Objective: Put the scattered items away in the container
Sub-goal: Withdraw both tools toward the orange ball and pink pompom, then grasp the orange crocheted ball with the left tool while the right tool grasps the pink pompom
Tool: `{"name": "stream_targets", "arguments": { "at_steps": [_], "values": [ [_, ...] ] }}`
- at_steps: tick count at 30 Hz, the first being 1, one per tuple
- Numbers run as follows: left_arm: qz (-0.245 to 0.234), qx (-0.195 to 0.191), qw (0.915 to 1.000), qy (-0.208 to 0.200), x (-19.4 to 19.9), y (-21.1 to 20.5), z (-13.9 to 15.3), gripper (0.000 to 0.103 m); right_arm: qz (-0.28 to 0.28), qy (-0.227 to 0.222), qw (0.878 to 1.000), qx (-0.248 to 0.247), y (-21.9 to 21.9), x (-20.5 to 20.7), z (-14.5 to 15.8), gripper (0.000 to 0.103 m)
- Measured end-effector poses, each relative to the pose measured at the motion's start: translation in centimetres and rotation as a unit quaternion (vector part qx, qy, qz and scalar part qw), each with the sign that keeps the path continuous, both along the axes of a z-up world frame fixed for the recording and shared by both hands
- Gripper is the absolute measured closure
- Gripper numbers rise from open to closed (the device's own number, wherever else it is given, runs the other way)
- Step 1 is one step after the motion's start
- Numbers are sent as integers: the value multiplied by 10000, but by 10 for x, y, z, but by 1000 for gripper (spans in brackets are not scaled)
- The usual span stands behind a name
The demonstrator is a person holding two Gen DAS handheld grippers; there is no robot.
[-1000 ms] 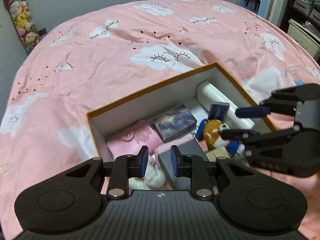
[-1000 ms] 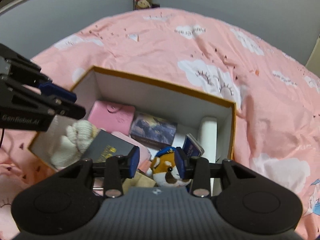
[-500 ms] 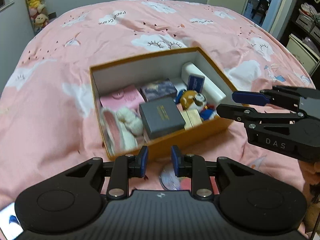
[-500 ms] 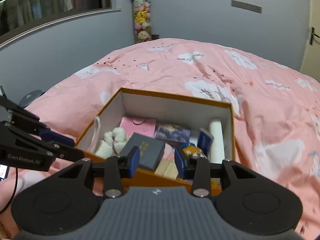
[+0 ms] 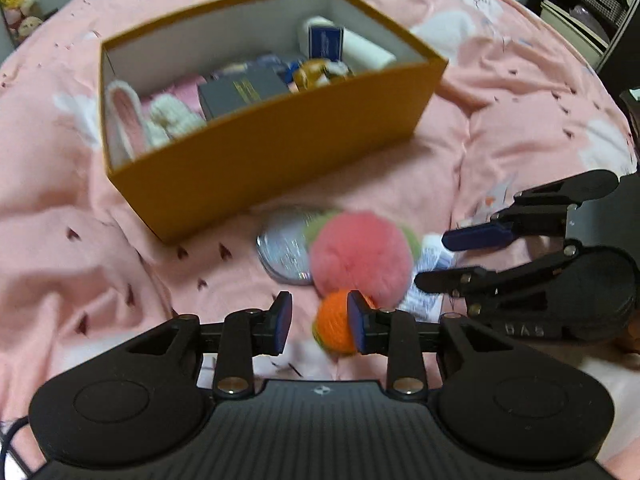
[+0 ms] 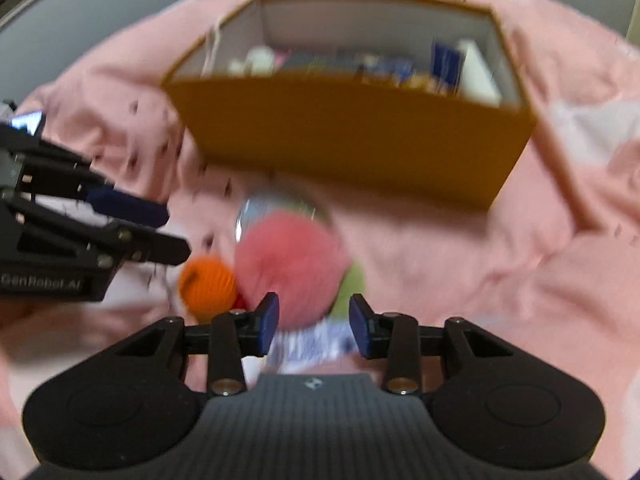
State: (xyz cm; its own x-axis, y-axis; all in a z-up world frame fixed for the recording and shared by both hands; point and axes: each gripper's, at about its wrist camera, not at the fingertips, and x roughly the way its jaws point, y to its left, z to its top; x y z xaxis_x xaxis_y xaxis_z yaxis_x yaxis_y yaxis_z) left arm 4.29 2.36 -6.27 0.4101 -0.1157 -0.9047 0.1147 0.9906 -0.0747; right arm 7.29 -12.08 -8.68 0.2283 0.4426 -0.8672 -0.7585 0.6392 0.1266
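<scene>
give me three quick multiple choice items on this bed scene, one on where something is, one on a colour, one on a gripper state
1. Where does the fluffy pink pompom lie?
A. inside the box
B. on the bedspread in front of the box
C. between the right gripper's pads

2. What colour is the outside of the open cardboard box?
A. mustard orange
B. blue
C. white

3. How do the jaws of the left gripper stand?
A. clamped on the pompom
B. apart, gripping nothing
C. closed on the box rim

Answers:
1 B, it sits on the pink bedspread, on the near side of the box.
2 A, its near wall shows mustard orange in both views.
3 B, a clear gap shows between the blue pads, which have just been opening.
</scene>
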Motion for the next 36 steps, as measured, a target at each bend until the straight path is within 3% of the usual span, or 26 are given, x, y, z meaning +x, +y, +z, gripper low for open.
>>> {"name": "stream_targets", "arguments": {
  "at_steps": [4,7,13,20,28,33,36],
  "values": [
    [-159,-60,9998,-59,-4,0,-8,56,102,-62,9999,24,4,-3,-4,55],
    [-239,-132,9995,-182,-5,-3,-12,54,170,-289,9994,44,9,-5,-8,46],
    [-228,-406,9987,-225,-1,-2,-21,55,185,-342,9992,38,13,1,-19,48],
    [-353,-748,9966,5,2,-4,-33,52,99,-351,9993,58,8,4,-25,48],
    [-512,-569,9970,-57,0,-14,-39,50,-85,-208,9996,148,5,8,-26,48],
    [-790,-113,9968,-52,-2,-28,-42,47,-96,-188,9996,164,5,7,-26,47],
    [-788,-61,9969,-33,-2,-29,-44,47,-106,-182,9996,170,5,7,-26,47]
  ]
}}
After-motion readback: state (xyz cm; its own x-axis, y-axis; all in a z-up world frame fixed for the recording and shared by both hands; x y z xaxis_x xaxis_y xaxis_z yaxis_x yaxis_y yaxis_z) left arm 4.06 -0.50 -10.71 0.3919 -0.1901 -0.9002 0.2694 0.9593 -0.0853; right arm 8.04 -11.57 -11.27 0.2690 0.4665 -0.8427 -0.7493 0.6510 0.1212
